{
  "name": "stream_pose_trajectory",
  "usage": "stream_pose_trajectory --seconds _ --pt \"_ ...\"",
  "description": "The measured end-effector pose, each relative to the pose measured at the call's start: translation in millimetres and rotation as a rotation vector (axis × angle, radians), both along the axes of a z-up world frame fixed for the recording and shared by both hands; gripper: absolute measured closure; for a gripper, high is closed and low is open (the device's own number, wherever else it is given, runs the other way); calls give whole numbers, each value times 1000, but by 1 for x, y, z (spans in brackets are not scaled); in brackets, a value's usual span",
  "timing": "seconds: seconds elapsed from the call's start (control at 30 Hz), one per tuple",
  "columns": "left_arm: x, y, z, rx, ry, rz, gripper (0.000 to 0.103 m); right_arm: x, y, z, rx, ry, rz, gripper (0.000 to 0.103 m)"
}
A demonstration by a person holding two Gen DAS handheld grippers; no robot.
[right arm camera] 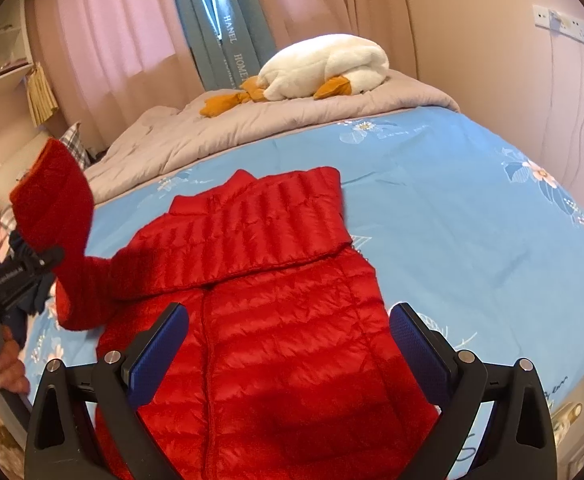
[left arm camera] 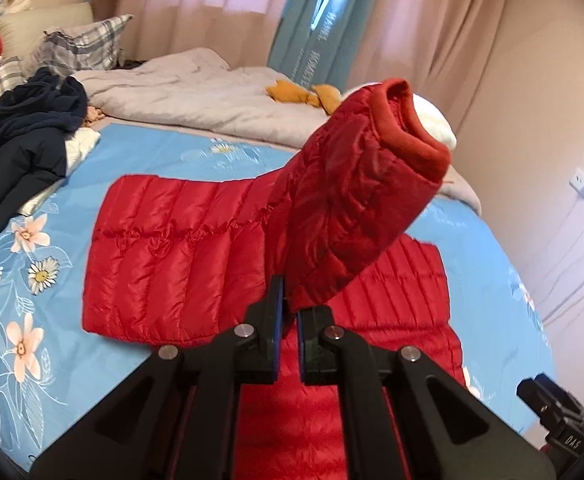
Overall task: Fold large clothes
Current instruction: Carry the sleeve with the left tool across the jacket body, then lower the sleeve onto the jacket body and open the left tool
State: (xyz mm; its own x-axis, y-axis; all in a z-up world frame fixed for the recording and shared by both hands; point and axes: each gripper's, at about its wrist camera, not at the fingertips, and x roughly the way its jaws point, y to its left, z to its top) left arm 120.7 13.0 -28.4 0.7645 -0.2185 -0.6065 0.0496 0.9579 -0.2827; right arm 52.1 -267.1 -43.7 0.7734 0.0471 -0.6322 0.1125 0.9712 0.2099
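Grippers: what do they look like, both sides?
Both alike: black frames with silver pivot pins and blue textured pads. The right gripper shows both pads face-on. The left gripper shows white lettering, unreadable, on its body in the right wrist view.

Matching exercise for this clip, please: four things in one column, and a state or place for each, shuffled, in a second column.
Things:
1. left gripper
2. right gripper
3. sleeve
4. plush goose

States:
A. open, holding nothing, over the jacket
B. lying on the grey quilt
C. shut on red fabric
D. lifted off the bed, cuff up

Pairs: 1-C, 2-A, 3-D, 4-B
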Motion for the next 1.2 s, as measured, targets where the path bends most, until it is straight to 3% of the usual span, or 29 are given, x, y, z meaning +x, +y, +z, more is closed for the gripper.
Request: stream_pose_trajectory --seconds 0.6,1.2 --pt "4 -46 -46 -8 147 -127 98 -3 -12 -3 16 7 -31 3" --pt "5 -63 -71 1 229 -163 97 -6 -18 -6 23 23 -41 3"
